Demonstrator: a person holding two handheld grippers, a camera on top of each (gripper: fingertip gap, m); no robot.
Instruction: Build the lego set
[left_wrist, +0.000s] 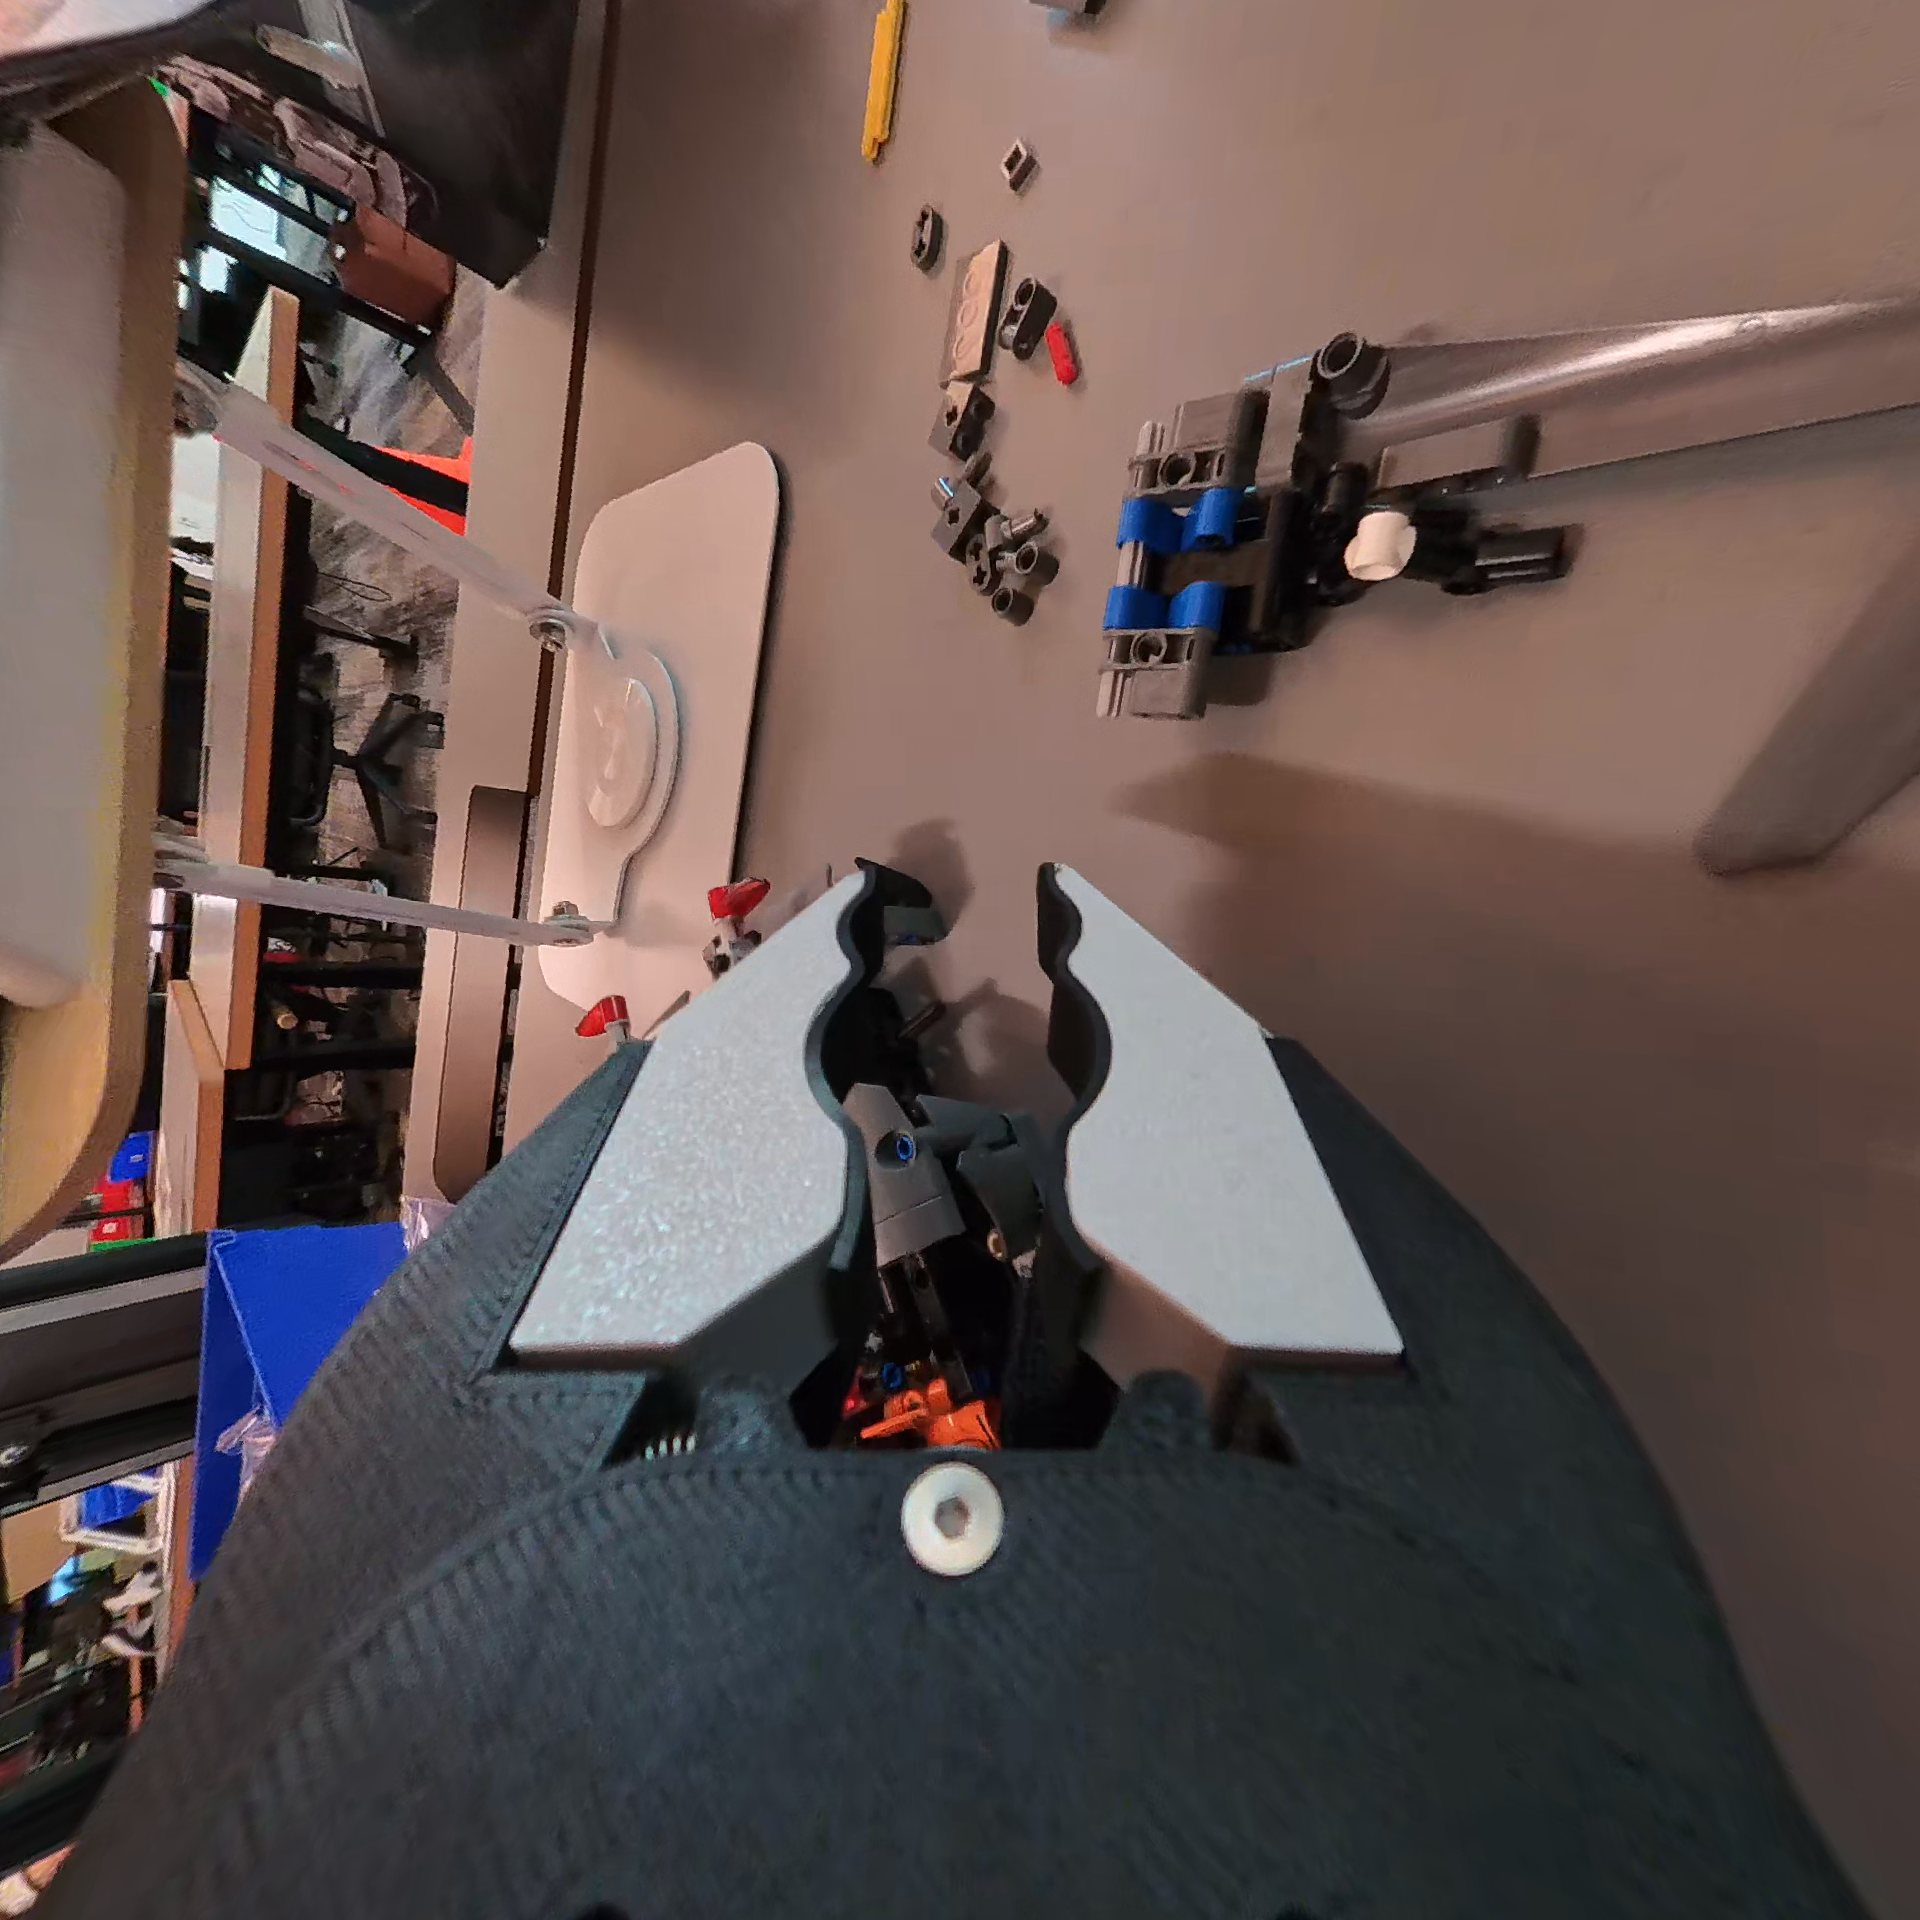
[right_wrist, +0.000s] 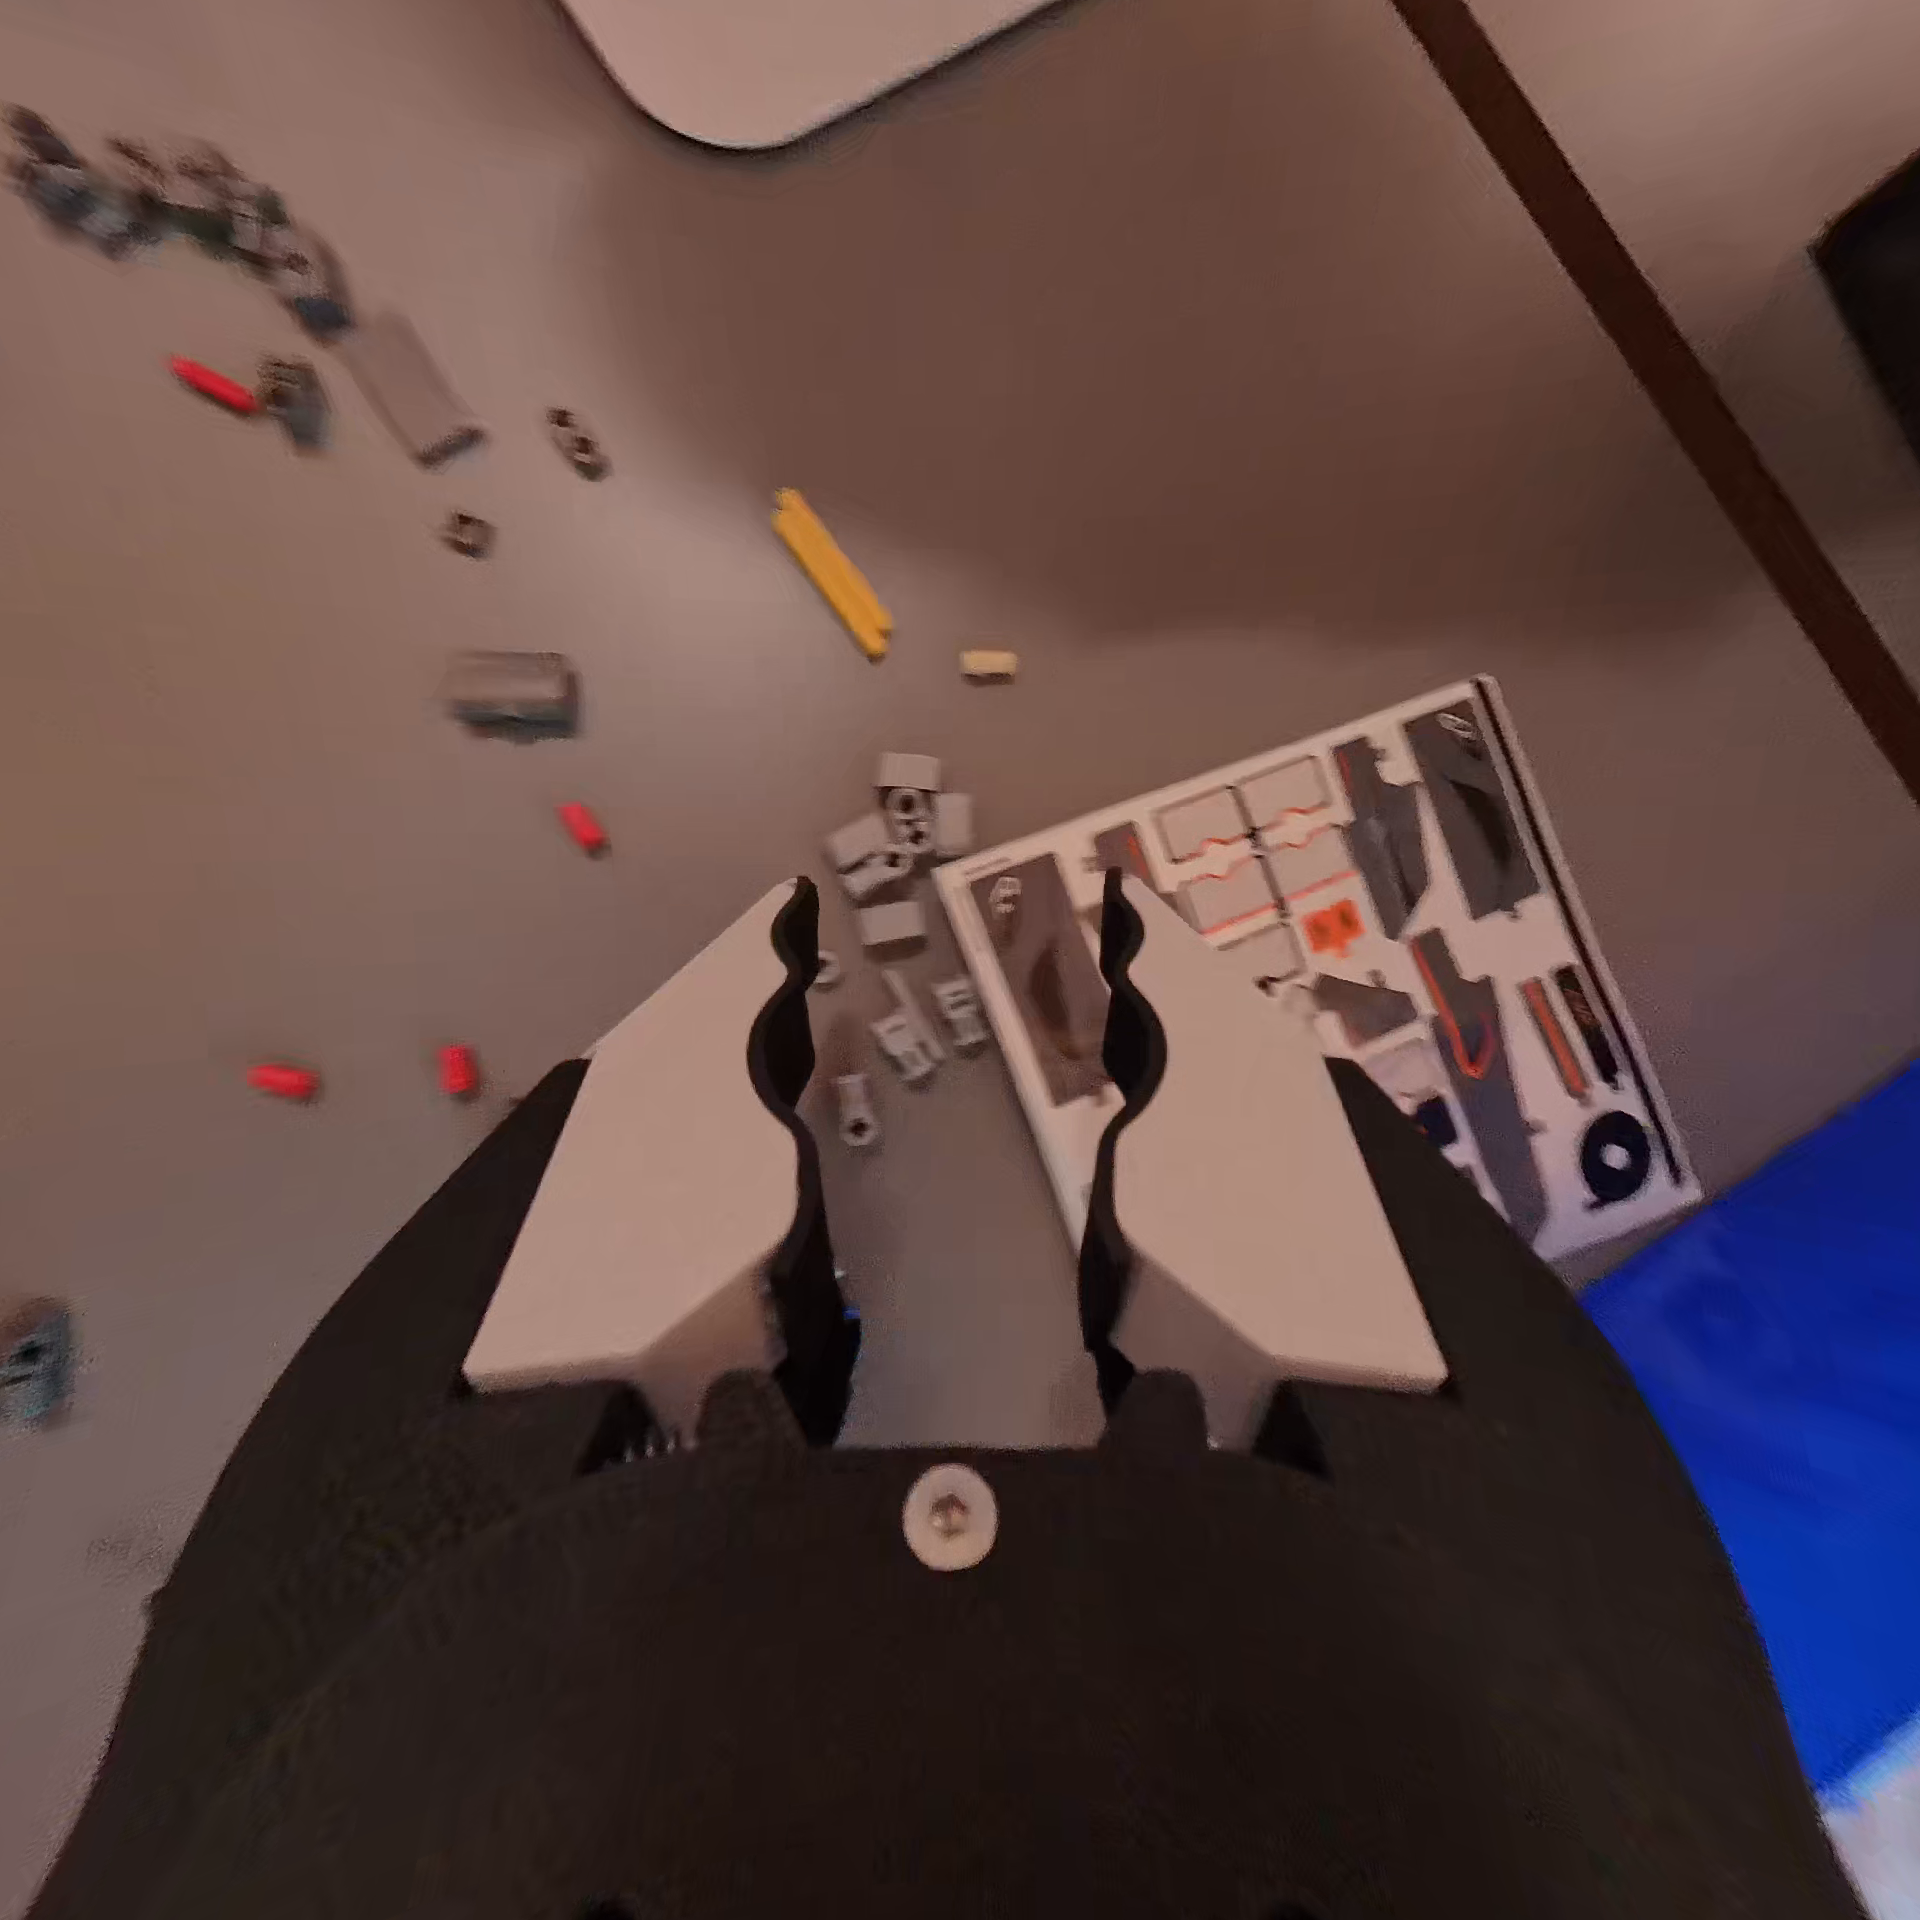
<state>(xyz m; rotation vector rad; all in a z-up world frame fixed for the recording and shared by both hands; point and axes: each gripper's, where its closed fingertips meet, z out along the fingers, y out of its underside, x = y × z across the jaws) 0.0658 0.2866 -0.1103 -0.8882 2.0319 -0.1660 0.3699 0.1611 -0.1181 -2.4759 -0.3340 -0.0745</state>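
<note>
In the left wrist view my left gripper (left_wrist: 961, 883) is shut on a black and dark grey lego assembly (left_wrist: 914, 1174) with orange parts at its base, held between the fingers above the brown table. A grey and blue sub-assembly (left_wrist: 1205, 561) lies ahead, with loose dark pieces (left_wrist: 992, 551) beside it. In the blurred right wrist view my right gripper (right_wrist: 958, 888) is open and empty, hovering over a cluster of small light grey pieces (right_wrist: 899, 862). A sticker sheet (right_wrist: 1351, 956) lies just to their right. A yellow axle (right_wrist: 831, 571) and red pins (right_wrist: 582, 826) lie farther out.
A white stand base (left_wrist: 675, 665) with red knobs (left_wrist: 738, 899) sits at the table's edge, left of my left gripper. A blue bin (right_wrist: 1766, 1403) is at the right of the right wrist view. A tan pin (right_wrist: 987, 663) lies near the yellow axle. The tips of one gripper are about 35 centimetres away from the tips of the other. To the yellow axle (right_wrist: 831, 571): right tips about 9 centimetres, left tips about 25 centimetres.
</note>
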